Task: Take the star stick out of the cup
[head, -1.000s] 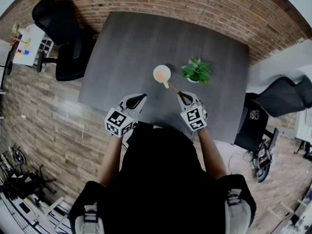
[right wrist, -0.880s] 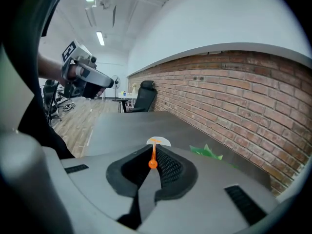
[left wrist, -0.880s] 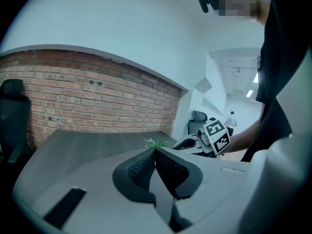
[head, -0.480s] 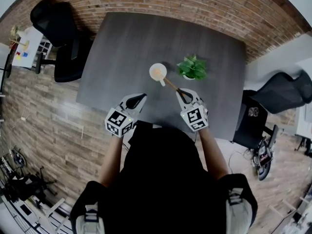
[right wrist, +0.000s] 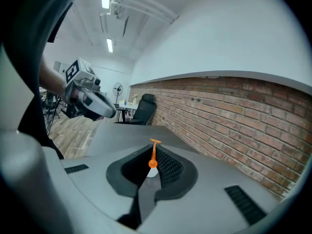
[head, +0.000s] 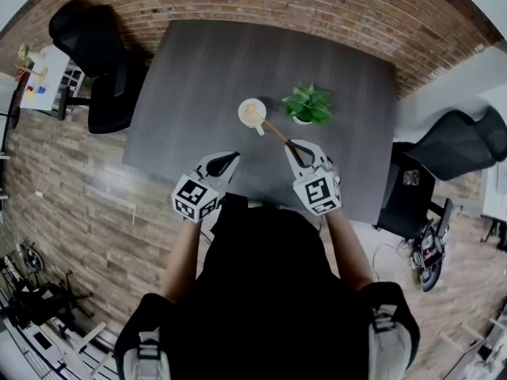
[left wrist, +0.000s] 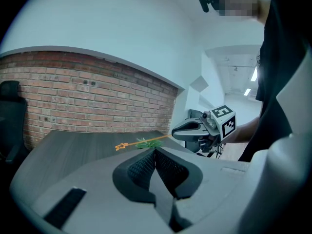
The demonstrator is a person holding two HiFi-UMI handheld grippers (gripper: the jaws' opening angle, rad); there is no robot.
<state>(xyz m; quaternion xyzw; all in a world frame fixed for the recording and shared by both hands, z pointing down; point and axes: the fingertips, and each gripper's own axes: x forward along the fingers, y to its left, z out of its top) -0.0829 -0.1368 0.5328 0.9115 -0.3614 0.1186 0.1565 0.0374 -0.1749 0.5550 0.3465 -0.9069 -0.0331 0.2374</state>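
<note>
Head view: the person stands at the near edge of a dark grey table (head: 206, 70) with a gripper in each hand. The right gripper (head: 291, 144) is clenched on the near end of the star stick (head: 273, 131), an orange rod that slants away from its tips toward the white cup (head: 244, 117). From above, the stick's far end overlaps the cup's mouth. The cup stands upright near the middle of the table, just beside a small potted plant (head: 307, 104) on its right. The left gripper (head: 232, 157) hovers over the near edge of the table, well apart from the cup.

In the right gripper view the ribbed pads (right wrist: 165, 165) press on the stick, which points straight away from the camera, the star at its tip. A white shape, which may be the cup, shows below the stick between the jaws.

In the left gripper view the left gripper's jaws meet with nothing between them. Beyond them the right gripper holds the stick nearly level in the air, the star end free and in front of the plant's leaves. This gripper's body hides the cup here, so whether the star has cleared the rim cannot be told.

A black office chair (head: 95, 50) stands off the table's far left corner, and a brick wall (head: 317, 6) runs behind.
</note>
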